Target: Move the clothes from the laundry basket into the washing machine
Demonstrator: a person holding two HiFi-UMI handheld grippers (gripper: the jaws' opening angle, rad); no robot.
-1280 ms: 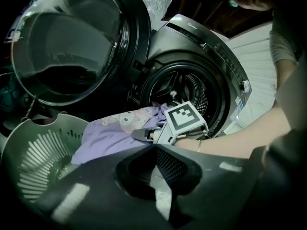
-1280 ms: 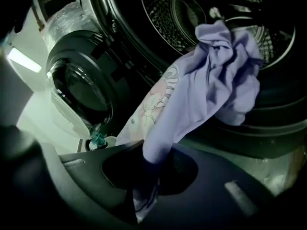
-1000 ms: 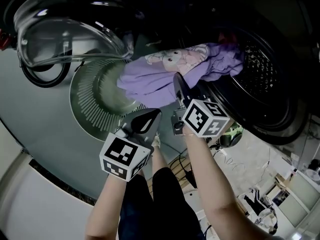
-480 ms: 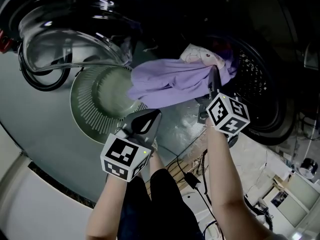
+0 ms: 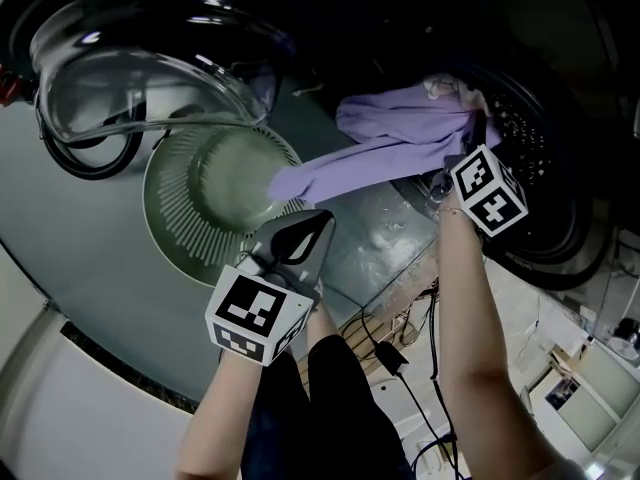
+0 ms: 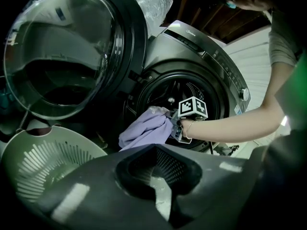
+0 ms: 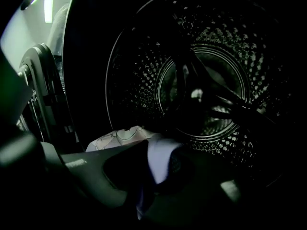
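A purple garment (image 5: 390, 148) stretches from the pale green laundry basket (image 5: 170, 218) up to the washing machine's drum opening (image 5: 545, 168). My right gripper (image 5: 478, 128) is shut on the garment's upper end at the drum's mouth. In the right gripper view, purple cloth (image 7: 160, 162) sits between the jaws of the right gripper (image 7: 151, 152), with a white printed patch (image 7: 120, 137) beside it and the perforated drum (image 7: 206, 80) ahead. My left gripper (image 5: 318, 223) is shut and holds nothing, hanging over the basket's near edge. Its own view shows the garment (image 6: 146, 131) and the right gripper (image 6: 175, 128).
The round glass door (image 5: 130, 78) stands swung open to the left of the drum, above the basket. Cables (image 5: 400, 353) trail on the floor by the person's legs. The machine's grey front panel (image 6: 211, 66) rises above the opening.
My right gripper has carried the purple garment up and to the right, from over the basket to the drum's mouth. The left gripper has hardly moved.
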